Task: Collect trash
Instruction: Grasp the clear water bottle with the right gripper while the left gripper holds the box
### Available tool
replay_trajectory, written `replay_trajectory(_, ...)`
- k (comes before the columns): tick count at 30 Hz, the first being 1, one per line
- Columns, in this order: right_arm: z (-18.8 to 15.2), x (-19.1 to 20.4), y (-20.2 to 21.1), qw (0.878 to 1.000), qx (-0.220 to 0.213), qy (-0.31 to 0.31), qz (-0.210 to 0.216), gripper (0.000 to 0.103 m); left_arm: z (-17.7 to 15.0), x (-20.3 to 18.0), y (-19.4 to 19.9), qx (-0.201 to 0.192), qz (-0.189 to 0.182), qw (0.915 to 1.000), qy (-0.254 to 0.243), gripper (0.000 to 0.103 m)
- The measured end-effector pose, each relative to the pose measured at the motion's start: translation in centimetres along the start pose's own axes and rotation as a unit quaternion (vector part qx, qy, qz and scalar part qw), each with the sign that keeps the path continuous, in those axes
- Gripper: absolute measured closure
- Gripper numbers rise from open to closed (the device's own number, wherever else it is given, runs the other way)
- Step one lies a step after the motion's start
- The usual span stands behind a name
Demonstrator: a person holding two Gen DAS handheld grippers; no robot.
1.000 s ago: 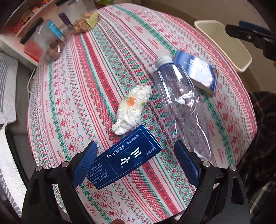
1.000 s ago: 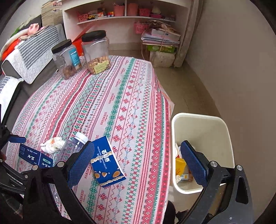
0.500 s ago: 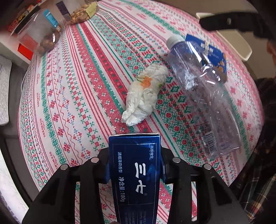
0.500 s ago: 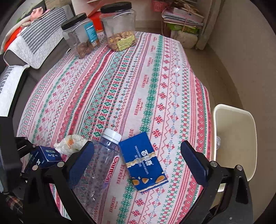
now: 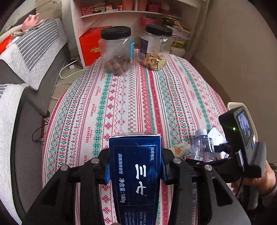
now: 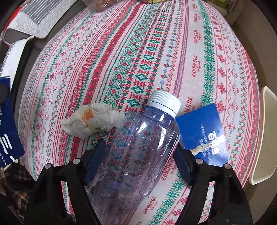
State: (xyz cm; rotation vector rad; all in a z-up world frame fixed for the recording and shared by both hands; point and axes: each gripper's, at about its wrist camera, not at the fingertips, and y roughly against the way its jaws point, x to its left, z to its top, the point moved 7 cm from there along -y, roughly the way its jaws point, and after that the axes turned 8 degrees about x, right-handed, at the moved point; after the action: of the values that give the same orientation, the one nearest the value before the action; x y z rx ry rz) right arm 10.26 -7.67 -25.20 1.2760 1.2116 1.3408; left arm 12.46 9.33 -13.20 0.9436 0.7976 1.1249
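Note:
My left gripper (image 5: 135, 166) is shut on a dark blue carton (image 5: 136, 173) with white print and holds it above the table. The carton's end also shows at the left edge of the right wrist view (image 6: 8, 124). My right gripper (image 6: 140, 159) points down over a clear plastic bottle (image 6: 138, 138) with a white cap, lying on the patterned tablecloth (image 6: 121, 52). Its jaws are closing, and the pads touch both sides of the bottle. A crumpled white tissue (image 6: 90, 119) lies left of the bottle. A flat blue snack packet (image 6: 204, 133) lies to its right.
A cream waste bin (image 6: 266, 138) stands beside the table's right edge. Two black-lidded clear jars (image 5: 117, 50) (image 5: 155, 48) with snacks stand at the far end. A grey sofa (image 5: 31, 57) is on the left, and shelves (image 5: 121, 10) are behind the table.
The left gripper closed on the blue carton, lifted it and tilted up towards the jars. The right gripper came down from the bin side over the bottle, and its jaws narrowed around it.

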Motion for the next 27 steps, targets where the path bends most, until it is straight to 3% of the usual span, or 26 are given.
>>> replay_trajectory(3,0.8,0.4,1.1,1.000,-0.025,0.004,0.002,0.044,0.3,1.0,-0.7,-0.004,0.005,0.9997,0.025,0.062)
replay_trajectory(9,2.5,0.6,7.4,0.991,-0.128,0.006,0.040,0.044,2.2,4.0,-0.3,-0.045,-0.002,0.9938,0.102,0.062)
replay_trajectory(13,4.0,0.0,11.5,0.977,-0.208,0.016,0.050,0.044,3.2,4.8,0.6,-0.077,-0.003,0.9870,0.141,0.062)
replay_trajectory(17,5.0,-0.9,14.6,0.961,-0.275,0.023,0.027,0.044,4.1,4.7,1.5,-0.108,0.013,0.9797,0.168,0.062)
replay_trajectory(27,5.0,-3.3,18.8,0.920,-0.390,0.007,-0.023,0.043,6.5,1.2,3.8,-0.172,0.051,0.9702,0.163,0.062)
